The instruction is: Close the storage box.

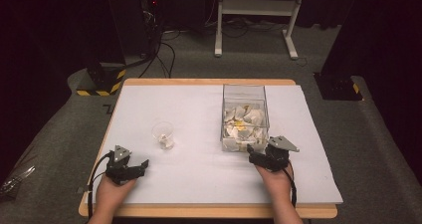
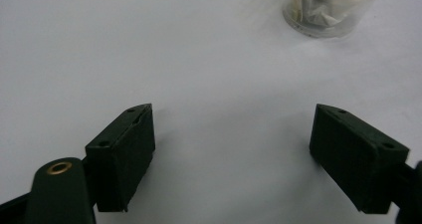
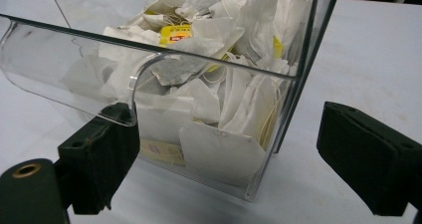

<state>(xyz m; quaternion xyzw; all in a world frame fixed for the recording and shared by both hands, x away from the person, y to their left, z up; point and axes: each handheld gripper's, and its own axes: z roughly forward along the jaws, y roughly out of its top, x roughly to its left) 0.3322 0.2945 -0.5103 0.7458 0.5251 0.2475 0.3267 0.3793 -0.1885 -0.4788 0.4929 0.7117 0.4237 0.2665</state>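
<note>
A clear box (image 1: 244,117) stands on the white surface (image 1: 199,174), toward its right side. It is heaped with tea bags (image 1: 243,122): white paper sachets with thin strings and a few yellow tags among them. In the right gripper view the box (image 3: 298,59) has see-through walls and a curved clear lip at its front opening, and the tea bags (image 3: 214,149) press flat against the near wall, one large white sachet low down at the corner. A yellow tag (image 3: 175,35) lies near the top of the heap.

To the left of the box, well apart from it, a small clear cup (image 1: 163,134) stands upright on the surface. It holds something white and crumpled, most likely a tea bag; the detail is too small to tell. In the left gripper view the cup (image 2: 328,7) is at the top edge, with white material inside.

The right gripper (image 1: 262,157) sits just in front of the box's near wall. Its jaws stand wide apart with nothing clamped; the box's near corner lies between and beyond them, and the curved lip sits right over the left jaw.

The left gripper (image 1: 139,167) rests near the front left of the surface, jaws wide apart over bare white surface. The cup stands ahead of it, off toward the right jaw, clear of both.
</note>
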